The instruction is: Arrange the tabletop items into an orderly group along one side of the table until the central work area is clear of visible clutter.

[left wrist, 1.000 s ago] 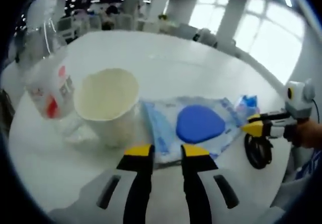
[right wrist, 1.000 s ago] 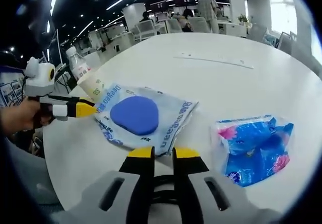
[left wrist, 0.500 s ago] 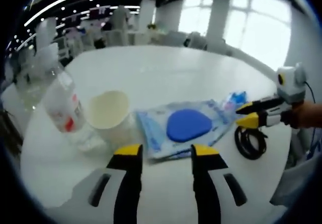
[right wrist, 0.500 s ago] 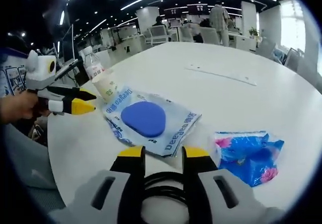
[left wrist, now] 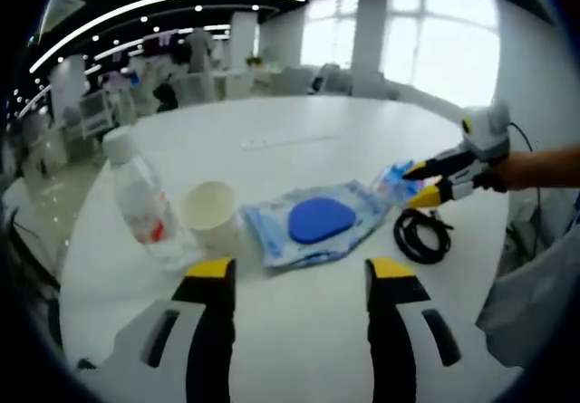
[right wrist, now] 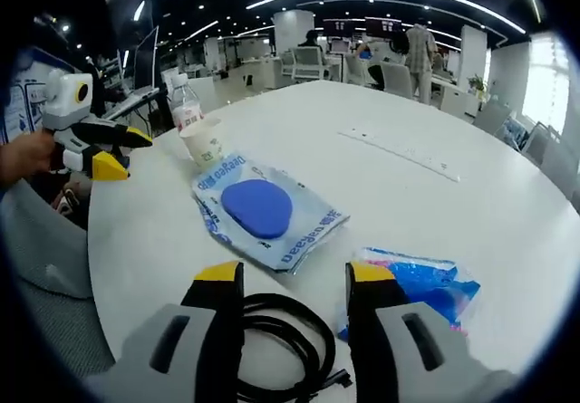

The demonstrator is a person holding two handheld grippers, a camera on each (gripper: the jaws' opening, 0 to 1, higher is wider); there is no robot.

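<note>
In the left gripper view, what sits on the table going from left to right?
Water bottle → paper cup → blue-and-white packet → black cable coil, with the right gripper above it.

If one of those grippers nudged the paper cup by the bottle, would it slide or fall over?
The paper cup looks empty and thin-walled, so it is probably very light and would likely tip. It stands upright with a wider mouth than base. A squeeze may well crumple it. The bottle beside it might stop it.

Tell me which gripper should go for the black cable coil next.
Right, probably. The black cable coil lies just ahead of the open right gripper, between its jaws. The left gripper, also open, sits back nearer the paper cup.
</note>
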